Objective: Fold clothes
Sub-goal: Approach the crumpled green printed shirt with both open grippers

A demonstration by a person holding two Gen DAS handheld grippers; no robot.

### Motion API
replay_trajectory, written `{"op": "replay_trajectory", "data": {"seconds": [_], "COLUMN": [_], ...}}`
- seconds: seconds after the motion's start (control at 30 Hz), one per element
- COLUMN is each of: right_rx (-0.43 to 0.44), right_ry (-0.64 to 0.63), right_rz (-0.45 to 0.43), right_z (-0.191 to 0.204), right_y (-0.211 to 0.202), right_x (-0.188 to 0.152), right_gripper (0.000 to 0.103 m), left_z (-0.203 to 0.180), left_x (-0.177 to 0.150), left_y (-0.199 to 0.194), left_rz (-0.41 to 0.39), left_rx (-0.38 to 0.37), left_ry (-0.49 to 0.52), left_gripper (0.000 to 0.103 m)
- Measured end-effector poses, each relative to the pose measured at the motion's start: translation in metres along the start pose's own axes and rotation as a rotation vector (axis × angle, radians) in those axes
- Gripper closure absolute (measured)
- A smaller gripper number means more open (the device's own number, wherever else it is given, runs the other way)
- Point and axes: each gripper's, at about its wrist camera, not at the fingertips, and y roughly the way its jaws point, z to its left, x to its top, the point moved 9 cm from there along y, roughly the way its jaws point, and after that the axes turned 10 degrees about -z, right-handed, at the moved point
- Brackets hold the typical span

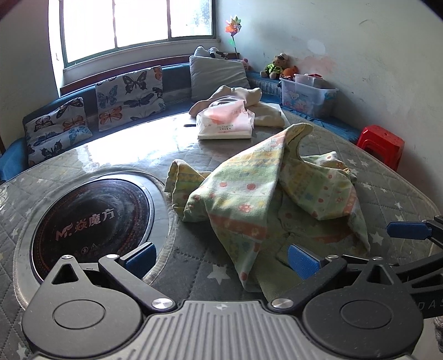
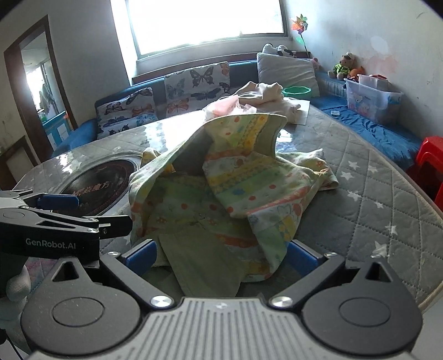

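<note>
Left wrist view: black round induction hob (image 1: 91, 218) inset at left, then crumpled pale-green floral cotton garment (image 1: 265, 199) heaped mid-table on grey quilted star-print cover (image 1: 387, 177). Soft, light, limp; best pinched at near hem. Left gripper (image 1: 221, 259) low, fingers apart, empty; right gripper (image 2: 221, 257) likewise spread, straddling the hem.

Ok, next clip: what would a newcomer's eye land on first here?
First the crumpled patterned garment, heaped unfolded in the middle of the quilted table cover. Both grippers sit at its near edge with jaws wide open: the left gripper beside it, the right gripper straddling its hem. Next, the round black cooktop set into the table at left, and the bright window behind.
</note>
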Motion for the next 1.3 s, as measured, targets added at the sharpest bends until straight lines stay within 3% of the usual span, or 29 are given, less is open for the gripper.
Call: {"op": "replay_trajectory", "data": {"seconds": [0.07,0.63,0.8,0.93,1.3], "right_rx": [-0.010,-0.074,-0.095,-0.096,-0.094], "right_ry": [-0.005,-0.057,-0.088,-0.091,-0.121], "right_rz": [0.005,0.037,0.040,0.039,0.080], "right_z": [0.000,-0.010,-0.010,-0.009,-0.005], "right_y": [-0.001,-0.009,-0.009,-0.007,0.002], "right_x": [-0.001,-0.016,-0.017,-0.015,-0.016], "right_gripper": [0.008,0.011,0.011,0.005,0.004], "left_z": [0.000,-0.005,-0.005,-0.005,-0.003], "left_x": [-0.001,-0.013,-0.014,-0.013,-0.012], "left_y": [0.000,-0.001,0.000,0.002,0.009], "left_rz": [0.001,0.053,0.067,0.078,0.103], "left_rx": [0.000,-0.012,-0.011,-0.009,0.010], "left_ry": [0.001,0.020,0.023,0.026,0.042], "left_gripper": [0.000,0.000,0.000,0.000,0.000]}}
